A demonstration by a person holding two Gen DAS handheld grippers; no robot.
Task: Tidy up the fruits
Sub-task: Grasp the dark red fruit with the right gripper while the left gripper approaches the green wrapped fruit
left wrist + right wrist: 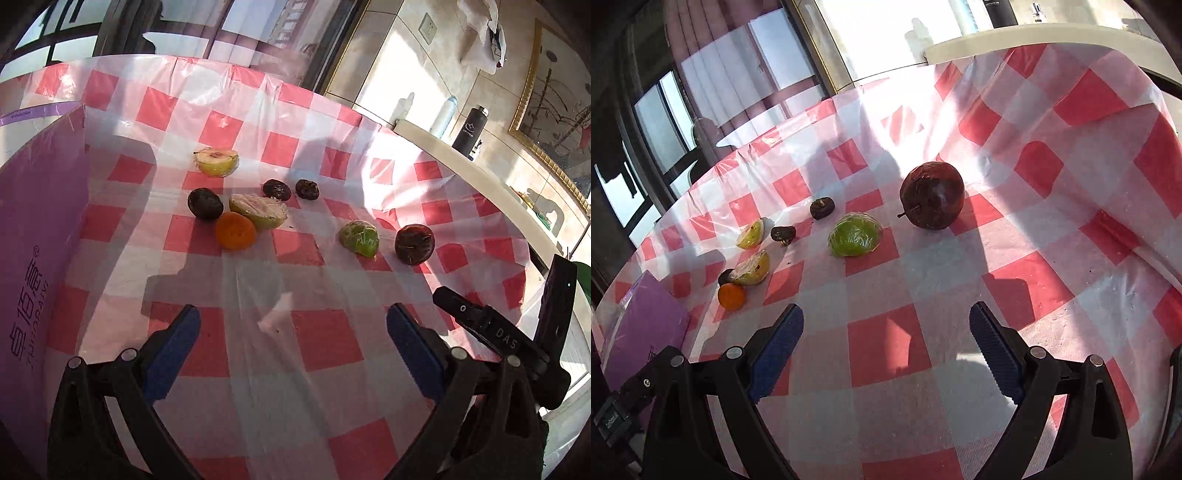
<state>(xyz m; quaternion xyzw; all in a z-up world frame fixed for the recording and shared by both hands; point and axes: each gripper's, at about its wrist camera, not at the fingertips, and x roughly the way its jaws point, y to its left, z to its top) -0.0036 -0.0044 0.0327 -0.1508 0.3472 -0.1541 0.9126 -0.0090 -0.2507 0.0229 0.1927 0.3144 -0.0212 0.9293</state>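
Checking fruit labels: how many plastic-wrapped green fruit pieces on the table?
3. One at the back, apart from the rest; one in the middle cluster touching the orange; one beside the big dark red fruit. None looks hidden.

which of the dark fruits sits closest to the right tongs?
The big dark red fruit with a stem, beside the wrapped green piece. The other dark ones are smaller and farther left.

Strong daylight enters from the windows (236,33) beyond the surface (295,280). Glare washes out the plastic cover at the far side in both views, and the wall tiles (388,70) are overexposed. Hard, dark shadows fall toward the camera. Focus is sharp at centre. Fisheye distortion bends the surface edge, and corners are black.
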